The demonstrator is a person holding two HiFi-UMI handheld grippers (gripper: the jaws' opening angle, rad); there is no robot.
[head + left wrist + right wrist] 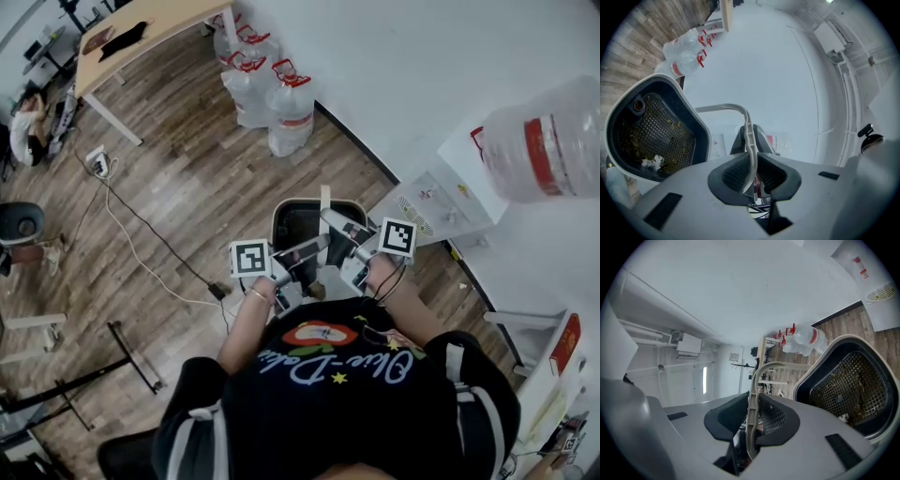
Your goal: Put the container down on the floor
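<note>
**Both grippers hold the container by its handle, above the floor**

The left gripper point(752, 165) and the right gripper point(752, 414) are each clamped on the thin pale handle point(749, 133), which stands on edge between their pads. The container point(294, 225) hangs just beyond and below both grippers, midway between them, so neither hand is nearer. Its long axis points away from the person. It is a white-rimmed tub with a black mesh basket inside holding scraps of debris. The wood floor point(187, 178) lies below it, so the coming move looks like a level, two-handed lowering.
</note>
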